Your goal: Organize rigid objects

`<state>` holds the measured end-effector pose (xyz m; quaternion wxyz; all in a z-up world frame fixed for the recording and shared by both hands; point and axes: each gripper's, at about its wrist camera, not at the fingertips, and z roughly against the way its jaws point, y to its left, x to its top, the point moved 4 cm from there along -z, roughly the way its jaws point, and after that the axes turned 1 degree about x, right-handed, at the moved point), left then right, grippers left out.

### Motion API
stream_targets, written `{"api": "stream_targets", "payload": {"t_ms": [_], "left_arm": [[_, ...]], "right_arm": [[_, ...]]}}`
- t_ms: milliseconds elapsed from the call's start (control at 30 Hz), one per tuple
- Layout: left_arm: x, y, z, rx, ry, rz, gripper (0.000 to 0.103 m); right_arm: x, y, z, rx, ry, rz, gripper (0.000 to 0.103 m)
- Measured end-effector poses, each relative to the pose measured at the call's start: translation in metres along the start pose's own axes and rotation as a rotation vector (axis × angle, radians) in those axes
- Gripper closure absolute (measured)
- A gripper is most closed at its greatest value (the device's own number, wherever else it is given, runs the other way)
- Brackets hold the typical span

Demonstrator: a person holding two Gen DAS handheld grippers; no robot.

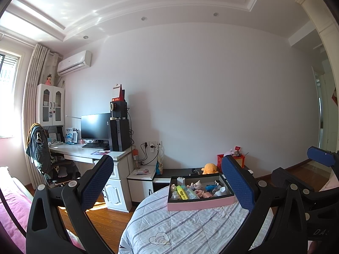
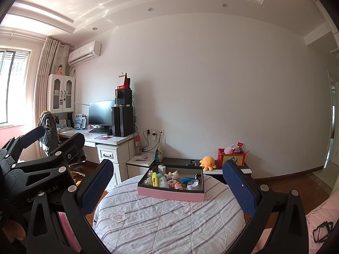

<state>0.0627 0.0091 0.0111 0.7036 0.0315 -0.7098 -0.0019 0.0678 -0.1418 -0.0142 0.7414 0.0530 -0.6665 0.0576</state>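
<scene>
A pink box with a dark inside sits on a round table with a striped quilted cover. It holds several small items: a yellow highlighter, a white charger, small figurines and a blue item. The box also shows in the right wrist view. My left gripper is open and empty, held back from the box. My right gripper is open and empty, also short of the box. The left gripper shows at the left of the right wrist view.
A white desk with monitor, computer tower and chair stands at the left. A low dark cabinet behind the table carries an orange plush toy and a red box. Wooden floor lies around the table.
</scene>
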Motion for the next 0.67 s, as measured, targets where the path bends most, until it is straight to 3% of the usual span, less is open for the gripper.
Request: {"api": "stream_targets", "payload": {"t_ms": [667], "left_arm": [[-0.0031, 0.0059, 0.002, -0.007, 0.01, -0.001, 0.0]], "right_arm": [[-0.0025, -0.0034, -0.0048, -0.003, 0.007, -0.002, 0.0]]}}
